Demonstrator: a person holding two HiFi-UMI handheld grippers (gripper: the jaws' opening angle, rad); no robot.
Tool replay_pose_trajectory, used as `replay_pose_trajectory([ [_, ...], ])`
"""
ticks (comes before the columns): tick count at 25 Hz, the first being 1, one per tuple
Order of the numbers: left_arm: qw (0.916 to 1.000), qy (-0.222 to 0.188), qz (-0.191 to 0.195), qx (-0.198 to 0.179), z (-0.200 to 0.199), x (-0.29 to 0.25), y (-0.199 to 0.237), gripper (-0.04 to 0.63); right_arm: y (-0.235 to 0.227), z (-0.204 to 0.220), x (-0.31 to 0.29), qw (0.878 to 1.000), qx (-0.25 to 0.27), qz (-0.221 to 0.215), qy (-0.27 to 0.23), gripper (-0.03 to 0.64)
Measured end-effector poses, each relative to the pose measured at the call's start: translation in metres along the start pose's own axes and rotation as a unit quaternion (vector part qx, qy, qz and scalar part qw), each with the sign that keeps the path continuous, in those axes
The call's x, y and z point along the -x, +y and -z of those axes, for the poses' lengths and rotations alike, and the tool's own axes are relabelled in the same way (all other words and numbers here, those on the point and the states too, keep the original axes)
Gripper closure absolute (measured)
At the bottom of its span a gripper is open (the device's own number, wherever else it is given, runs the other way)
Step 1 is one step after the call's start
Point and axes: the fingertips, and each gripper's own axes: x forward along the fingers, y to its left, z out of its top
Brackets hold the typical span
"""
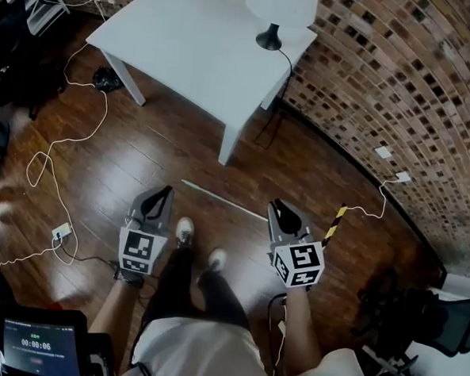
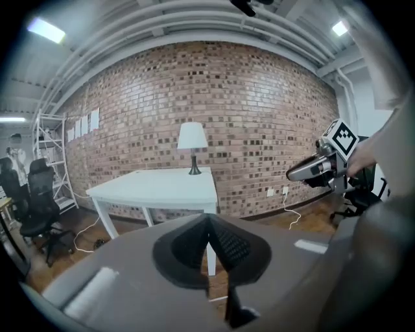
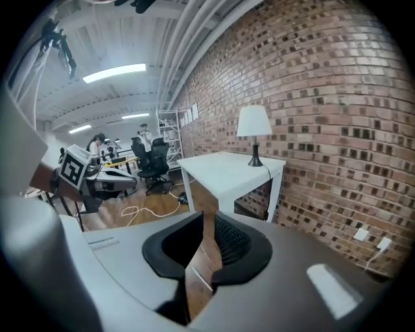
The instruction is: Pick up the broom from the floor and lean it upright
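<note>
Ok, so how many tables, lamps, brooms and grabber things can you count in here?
Tables: 1, the white table
Lamps: 1, the lamp standing on it
Brooms: 1, the broom lying on the floor
Grabbers: 2, the left gripper and the right gripper
Total: 5

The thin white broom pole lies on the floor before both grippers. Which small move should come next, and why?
Probably lower the right gripper onto the thin white broom pole lying on the dark wooden floor just ahead of it. Its jaws stand slightly apart with nothing between them, while the left gripper has its jaws together and would need opening first.
</note>
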Motion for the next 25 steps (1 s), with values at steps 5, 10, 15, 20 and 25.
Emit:
replay_pose_trajectory([
  [5, 0.9985, 0.048, -0.004, 0.025, 0.088, -0.033, 0.030, 0.597, 0.013, 0.060, -0.082, 0.997, 0.027, -0.026, 0.068, 0.537],
  [10, 0.9963, 0.079, 0.017, 0.030, 0.190, -0.084, 0.049, 0.597, 0.038, 0.152, -0.183, 0.989, 0.036, -0.056, 0.129, 0.528],
  [15, 0.9919, 0.119, 0.041, 0.019, 0.307, -0.139, 0.052, 0.597, 0.063, 0.253, -0.265, 0.978, 0.029, -0.096, 0.183, 0.515],
  [20, 0.9858, 0.144, 0.058, 0.064, 0.382, -0.180, 0.051, 0.597, 0.060, 0.323, -0.312, 0.968, 0.032, -0.110, 0.222, 0.514],
  [25, 0.9828, 0.158, 0.049, 0.082, 0.442, -0.202, 0.056, 0.597, 0.040, 0.373, -0.352, 0.964, 0.040, -0.105, 0.242, 0.512],
])
